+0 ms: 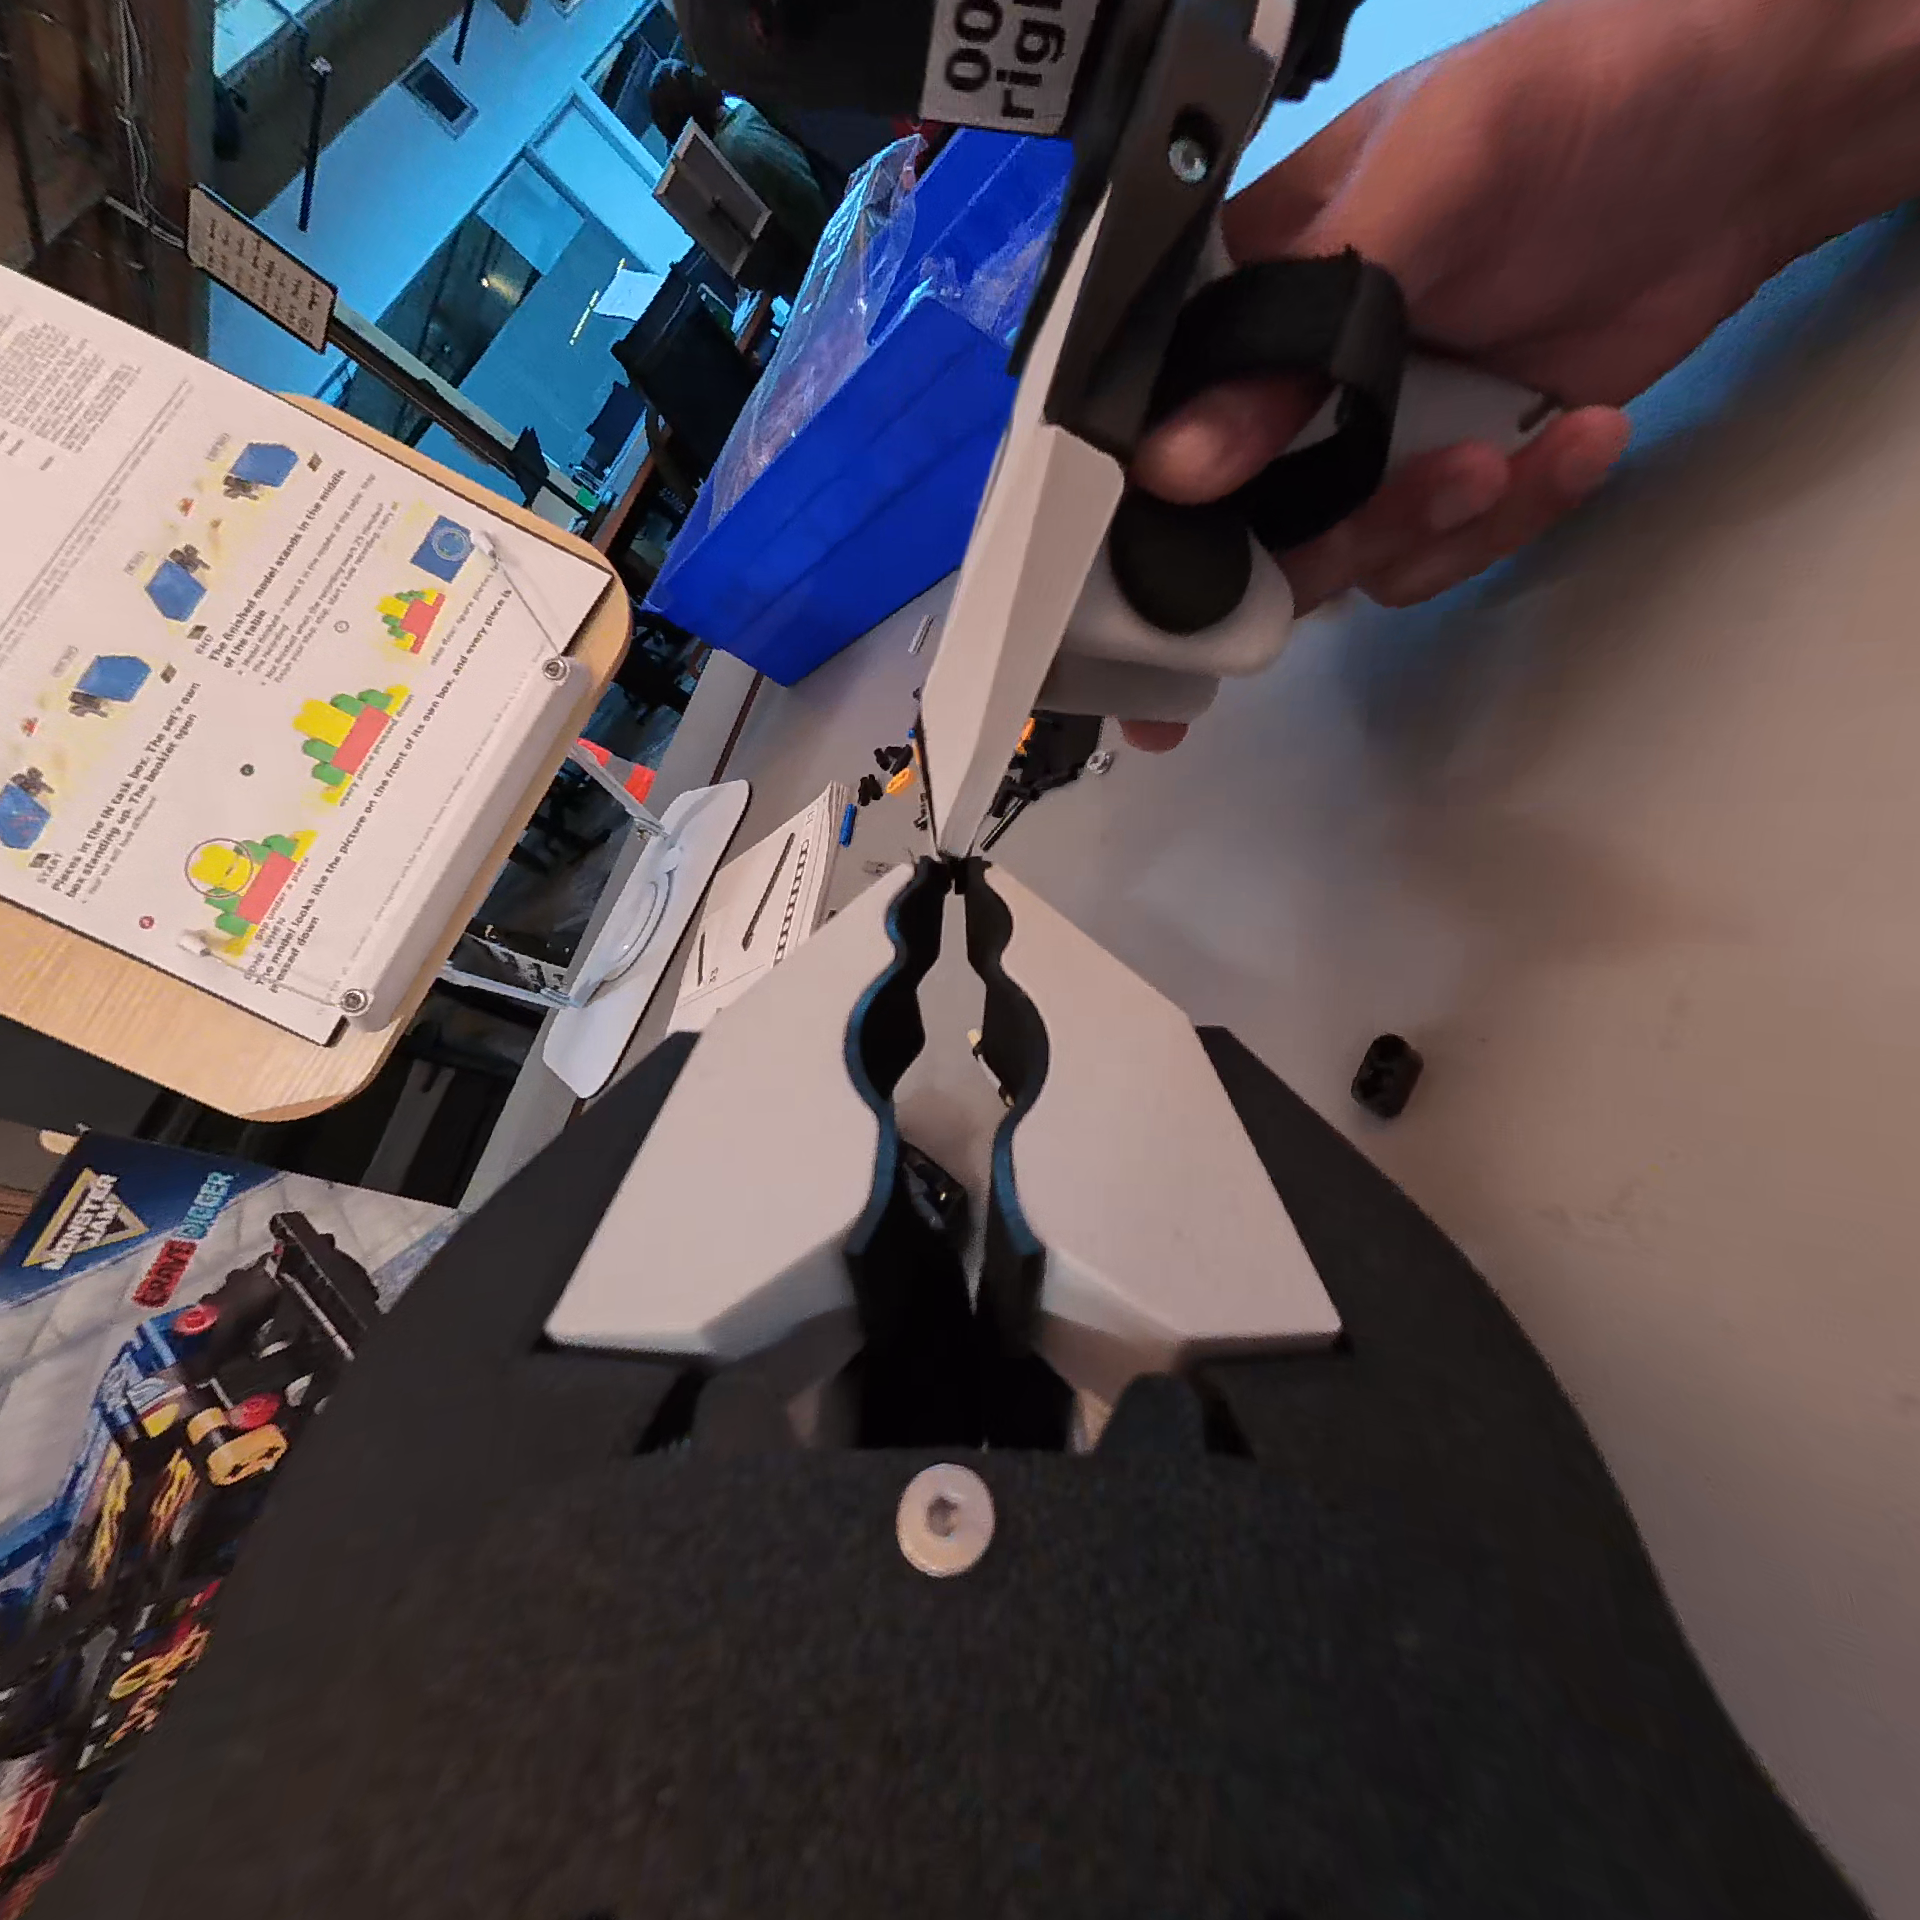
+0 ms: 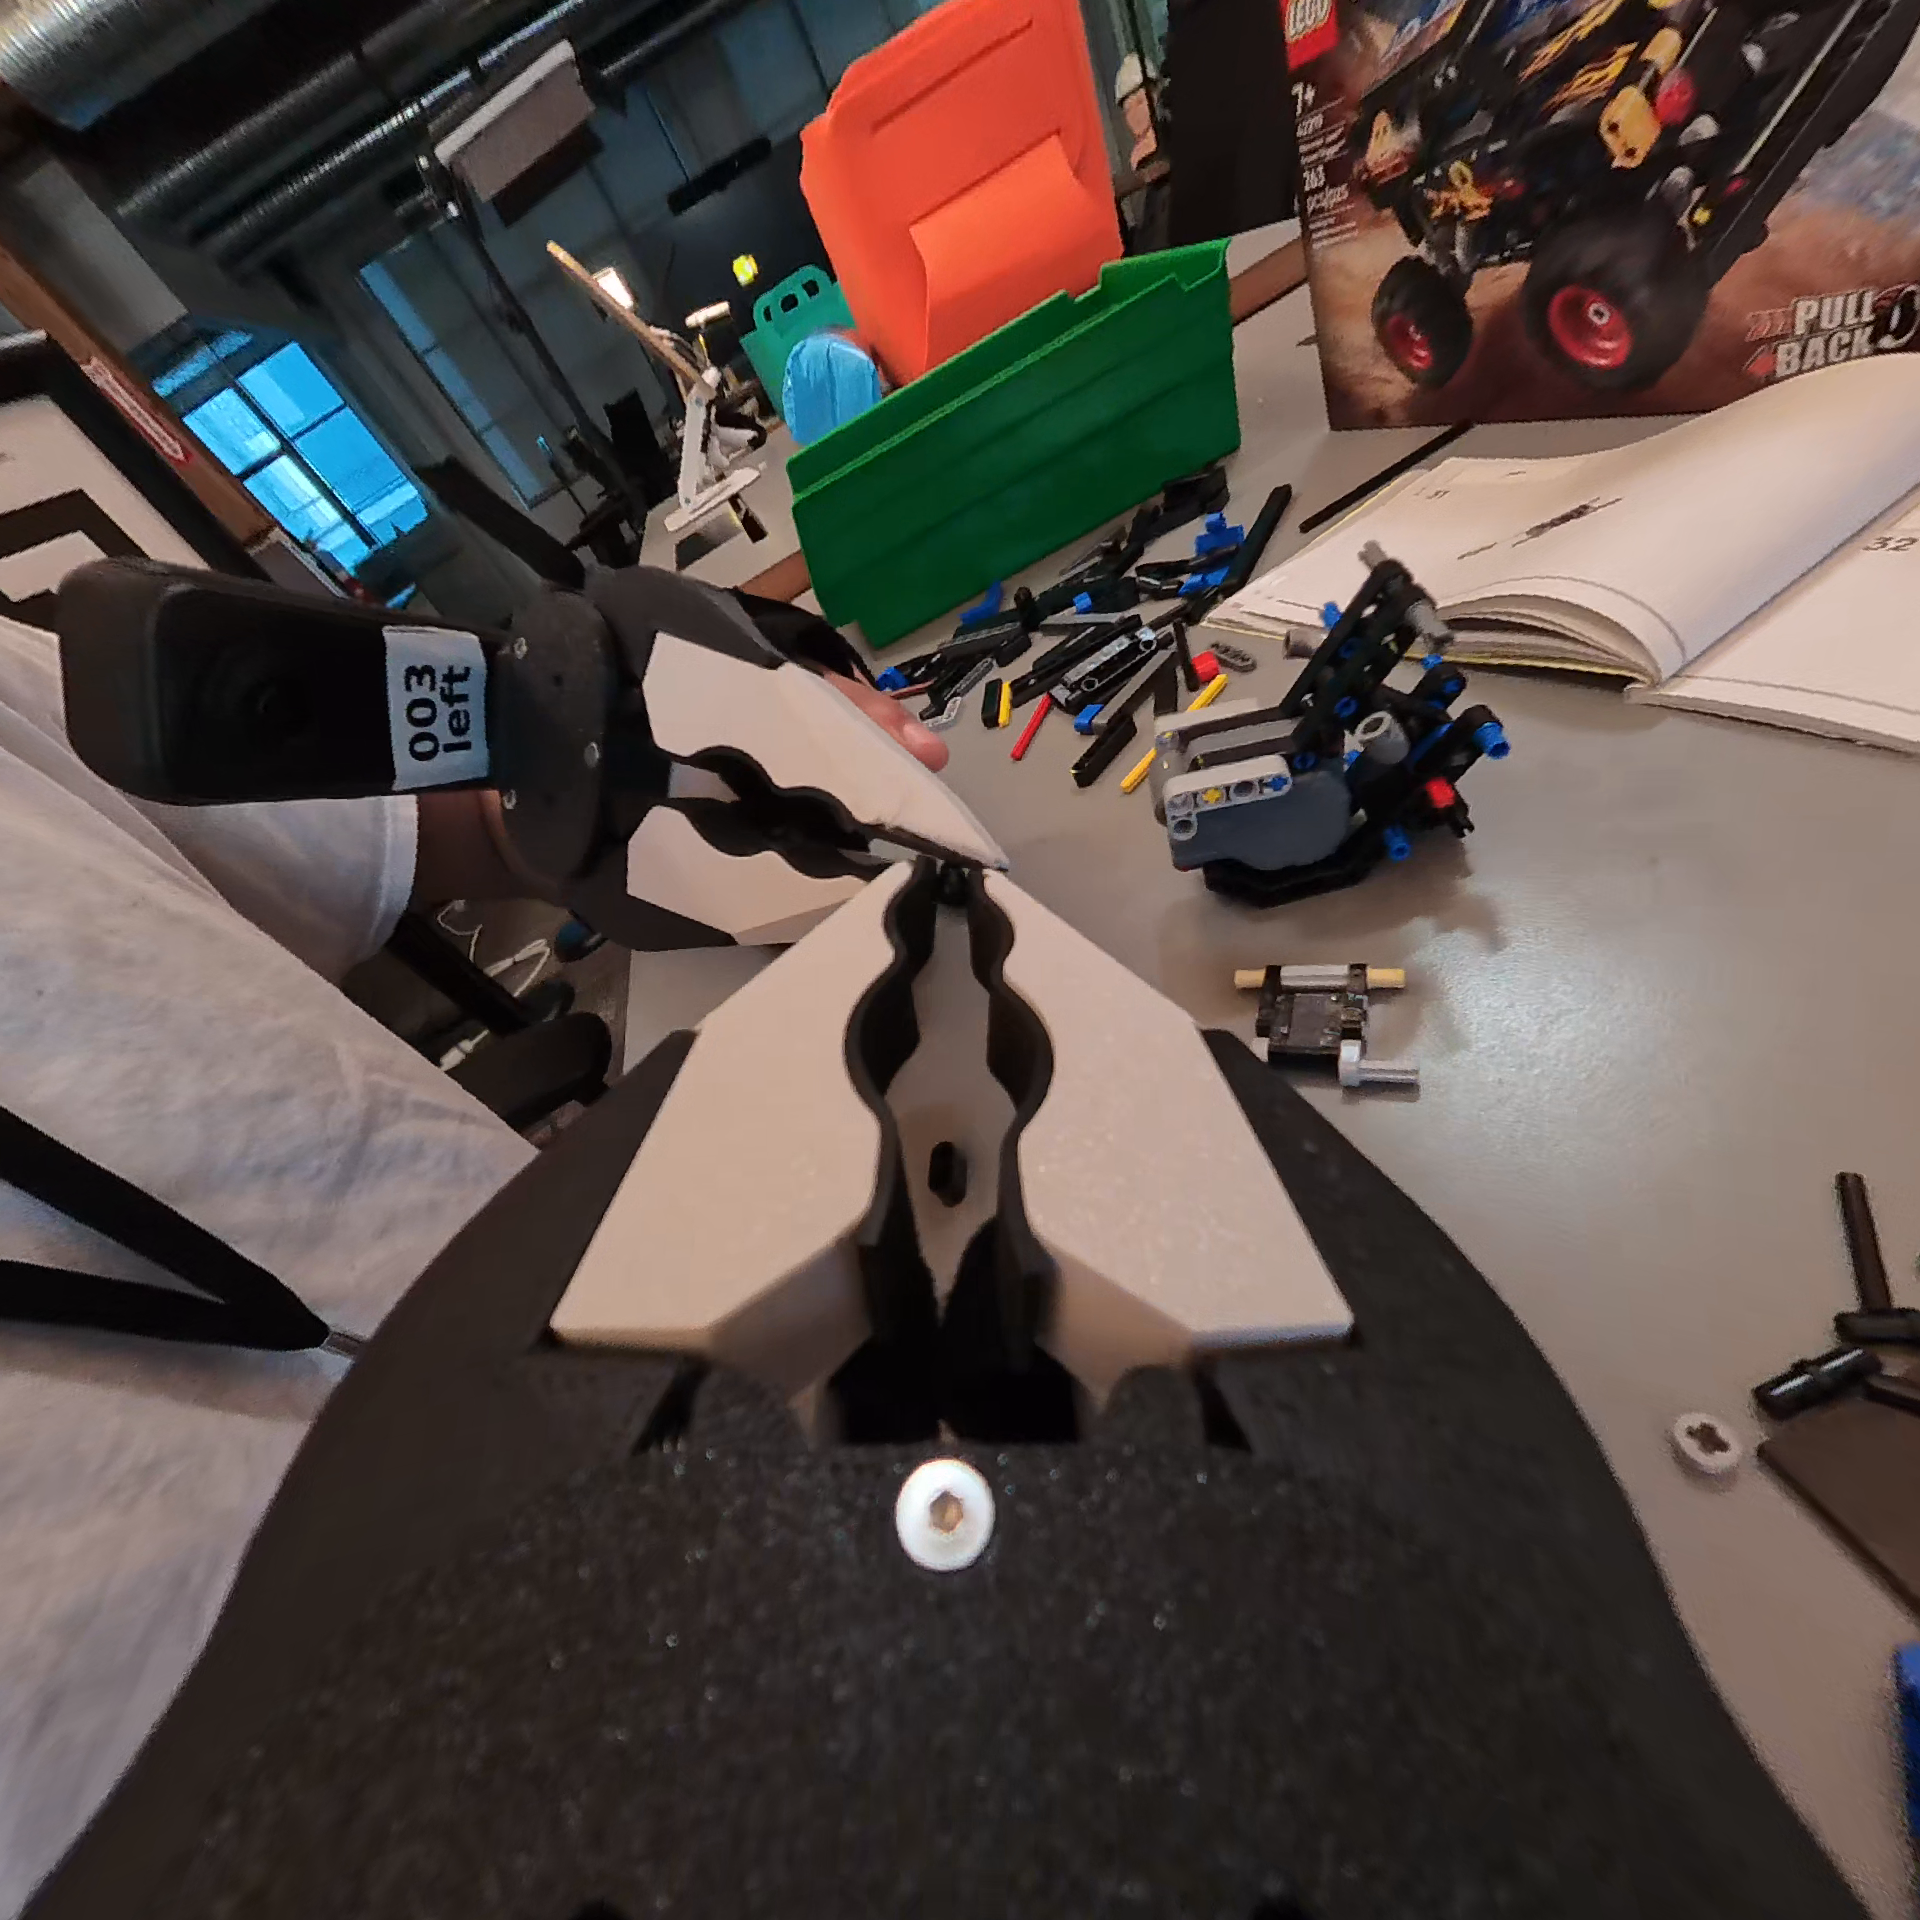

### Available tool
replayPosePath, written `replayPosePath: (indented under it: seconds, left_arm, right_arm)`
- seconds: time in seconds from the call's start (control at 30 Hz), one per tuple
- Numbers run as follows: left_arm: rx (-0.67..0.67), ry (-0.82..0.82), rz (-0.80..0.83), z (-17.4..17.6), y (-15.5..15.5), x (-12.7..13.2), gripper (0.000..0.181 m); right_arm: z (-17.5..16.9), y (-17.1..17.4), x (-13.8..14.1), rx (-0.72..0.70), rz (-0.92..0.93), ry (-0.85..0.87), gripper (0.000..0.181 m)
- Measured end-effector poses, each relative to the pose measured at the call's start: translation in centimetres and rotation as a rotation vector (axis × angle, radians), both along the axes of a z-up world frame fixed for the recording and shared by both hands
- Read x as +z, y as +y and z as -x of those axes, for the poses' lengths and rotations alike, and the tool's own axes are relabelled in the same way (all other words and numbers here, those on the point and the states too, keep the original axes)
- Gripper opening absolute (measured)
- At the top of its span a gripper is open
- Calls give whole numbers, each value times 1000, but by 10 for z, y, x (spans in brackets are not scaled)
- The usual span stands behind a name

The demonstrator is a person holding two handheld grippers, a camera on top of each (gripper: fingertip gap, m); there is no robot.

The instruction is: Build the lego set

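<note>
Meeting tip to tip above the worktop (image 2: 1558,1091), the left gripper (image 1: 951,868) and right gripper (image 2: 951,878) pinch one tiny black piece (image 2: 951,883) between them. Both sets of jaws are drawn narrow, tips nearly closed on that piece; which pair truly bears it I cannot tell.

In the right wrist view, the partly built model (image 2: 1320,769), grey and black with blue pins, sits at two o'clock from the tips. One small sub-assembly (image 2: 1325,1023) with a tan axle lies at three o'clock, apart from the model. A loose pile of parts (image 2: 1101,644) spreads at twelve o'clock, in front of one green bin (image 2: 1018,447). One open instruction booklet (image 2: 1621,561) lies at one o'clock, and one set box (image 2: 1600,197) stands upright behind it. One pale round piece (image 2: 1707,1442) rests at four o'clock, near a few black pins (image 2: 1860,1309).

In the left wrist view, one blue bin (image 1: 831,520) sits at eleven o'clock, one printed guide sheet (image 1: 260,644) on a stand at nine o'clock, and one lone black piece (image 1: 1387,1073) lies at three o'clock. A hand (image 1: 1558,312) grips the right gripper's handle.
</note>
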State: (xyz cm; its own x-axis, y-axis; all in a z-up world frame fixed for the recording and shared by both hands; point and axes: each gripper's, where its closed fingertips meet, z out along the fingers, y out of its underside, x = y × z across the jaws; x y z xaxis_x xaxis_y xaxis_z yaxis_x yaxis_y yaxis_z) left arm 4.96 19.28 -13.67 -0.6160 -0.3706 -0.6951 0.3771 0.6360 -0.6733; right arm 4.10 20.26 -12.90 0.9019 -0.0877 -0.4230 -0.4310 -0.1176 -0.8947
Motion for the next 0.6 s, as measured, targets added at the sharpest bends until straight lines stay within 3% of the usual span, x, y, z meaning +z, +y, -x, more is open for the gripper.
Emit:
replayPosePath:
  seconds: [0.4, 0.6]
  left_arm:
    - [3, -88, 54, 3, -1, 15, 5]
    - [-2, -106, 19, 2, 1, 10, 2]
  right_arm:
    - [3, -4, 13, 22, -89, 74, 4]
    - [1, -4, 8, 14, -64, 60, 4]
